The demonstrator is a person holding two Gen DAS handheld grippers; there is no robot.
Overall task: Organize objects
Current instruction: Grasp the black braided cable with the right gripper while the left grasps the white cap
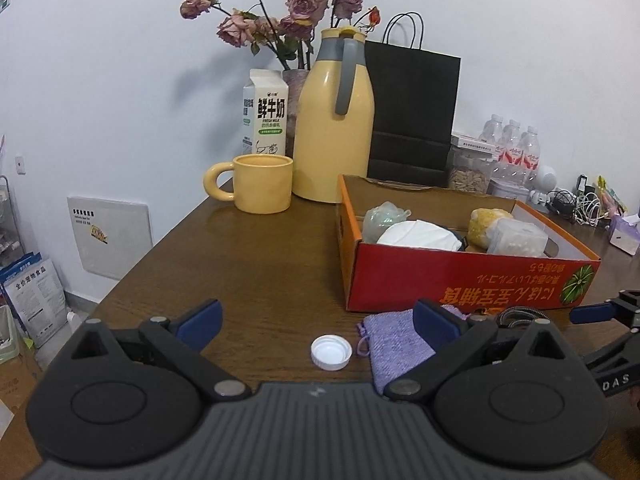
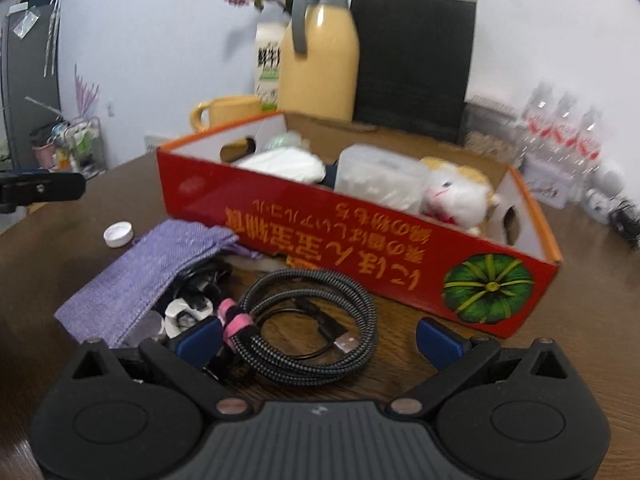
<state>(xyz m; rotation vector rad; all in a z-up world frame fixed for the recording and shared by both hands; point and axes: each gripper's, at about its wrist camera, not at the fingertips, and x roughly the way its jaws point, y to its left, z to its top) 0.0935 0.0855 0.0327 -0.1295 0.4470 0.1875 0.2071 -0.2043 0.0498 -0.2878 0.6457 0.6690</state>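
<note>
Ahead of the left gripper the surface lies open up to the mug — only a white cap sits between its wide-spread fingers. The red box walls off its right. The right gripper faces that box close ahead, a coiled cable between its fingers, a purple pouch just left.

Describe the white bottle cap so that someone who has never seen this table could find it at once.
Start at the red cardboard box with the green pumpkin picture on the wooden table. Just in front of its near left corner lies a purple knitted pouch, and left of the pouch sits the bottle cap. It is the only small white round thing there, lying alone with its open side up.
</note>
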